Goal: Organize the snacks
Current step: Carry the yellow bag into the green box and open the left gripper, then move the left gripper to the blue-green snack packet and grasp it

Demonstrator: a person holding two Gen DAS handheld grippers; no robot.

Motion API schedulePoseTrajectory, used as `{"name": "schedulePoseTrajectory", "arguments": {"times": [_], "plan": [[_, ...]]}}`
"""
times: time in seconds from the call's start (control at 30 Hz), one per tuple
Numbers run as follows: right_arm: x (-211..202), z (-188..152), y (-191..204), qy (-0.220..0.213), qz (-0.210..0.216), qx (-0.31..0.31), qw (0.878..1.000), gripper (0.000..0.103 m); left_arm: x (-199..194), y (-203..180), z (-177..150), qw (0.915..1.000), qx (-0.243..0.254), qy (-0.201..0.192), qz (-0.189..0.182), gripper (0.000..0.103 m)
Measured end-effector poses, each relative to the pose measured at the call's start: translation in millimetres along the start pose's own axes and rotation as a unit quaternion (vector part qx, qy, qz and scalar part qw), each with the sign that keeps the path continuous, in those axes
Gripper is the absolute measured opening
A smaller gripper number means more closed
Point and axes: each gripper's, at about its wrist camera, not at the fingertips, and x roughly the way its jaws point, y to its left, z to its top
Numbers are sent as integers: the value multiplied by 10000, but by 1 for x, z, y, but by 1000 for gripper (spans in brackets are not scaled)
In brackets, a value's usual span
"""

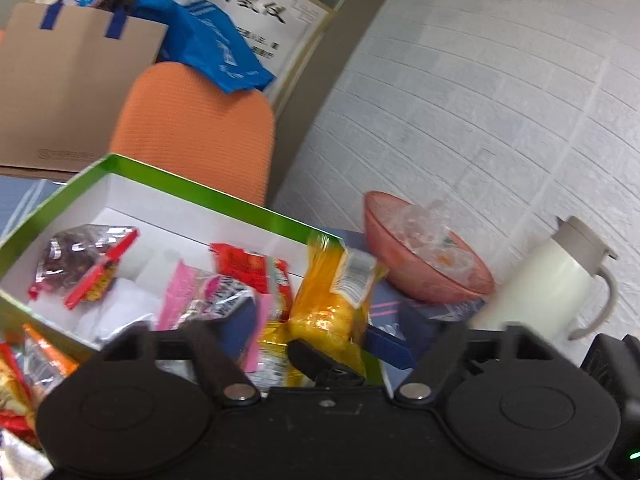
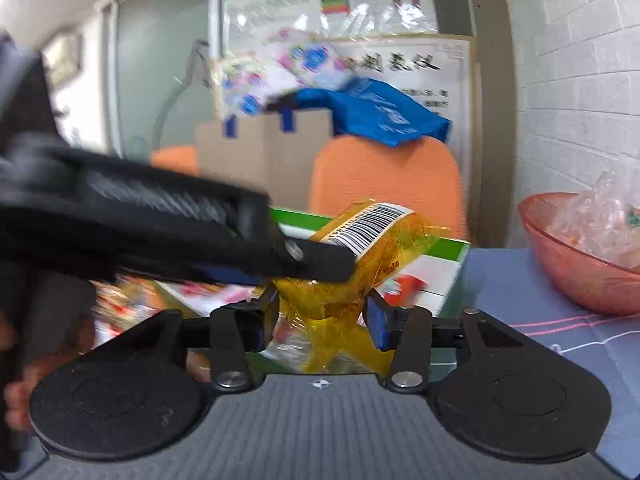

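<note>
blue cloth (image 2: 540, 280) covers the table beside a white brick wall (image 1: 500, 100).

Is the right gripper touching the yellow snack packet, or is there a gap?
Touching. In the right wrist view, the right gripper has both fingers pressed against the yellow snack packet.

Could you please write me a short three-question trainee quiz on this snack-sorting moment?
1. True or false: the yellow snack packet is held between both grippers.
2. Which item stands right of the pink bowl in the left wrist view? A) white jug B) orange chair C) blue bag
3. Fill in: the green-rimmed box already holds several ____.

Key: 1 true; 2 A; 3 snacks.
</note>
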Motion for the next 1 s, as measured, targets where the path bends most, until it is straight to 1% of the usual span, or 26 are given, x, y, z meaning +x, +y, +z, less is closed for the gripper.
{"name": "schedulePoseTrajectory", "arguments": {"times": [0.03,0.07,0.1,0.13,0.17,0.23,0.37,0.47,0.53,0.6,0.67,0.73,0.83,1.0], "plan": [[6,-4,1,111,-168,-122,9997,82,-6,2,-3,9999,18,-86,62,103],[10,-7,2,206,-249,-225,9992,82,-13,4,-6,9999,27,-104,57,103],[6,-10,3,123,-226,-249,9994,88,-21,6,-8,10000,17,-95,22,103],[-1,-12,4,14,-121,-226,9997,103,-33,9,-12,9999,-19,-115,-11,103],[-10,-13,4,-93,-9,-149,9998,103,-44,12,-16,9999,-51,-156,-25,103],[-30,-15,8,-330,72,-22,9994,103,-68,18,-23,9996,-145,-242,34,103],[-58,-17,26,-306,333,-116,9989,103,-120,33,-38,9978,-532,-370,133,103],[-72,-19,43,-198,626,-184,9977,103,-153,44,-51,9956,-659,-494,438,103],[-77,-21,54,-55,933,-173,9955,103,-171,53,-60,9932,-782,-572,641,103],[-78,-23,67,109,1216,-197,9923,103,-185,64,-68,9905,-973,-608,764,103],[-74,-25,81,260,1414,-269,9892,103,-195,72,-76,9891,-1110,-561,784,103],[-67,-29,97,502,1588,-347,9854,103,-203,77,-82,9881,-1188,-526,826,103],[-53,-34,118,928,1654,-471,9807,103,-213,81,-88,9877,-1197,-511,867,103],[-33,-42,141,1245,1580,-547,9780,103,-218,82,-94,9893,-1146,-412,802,103]]}}
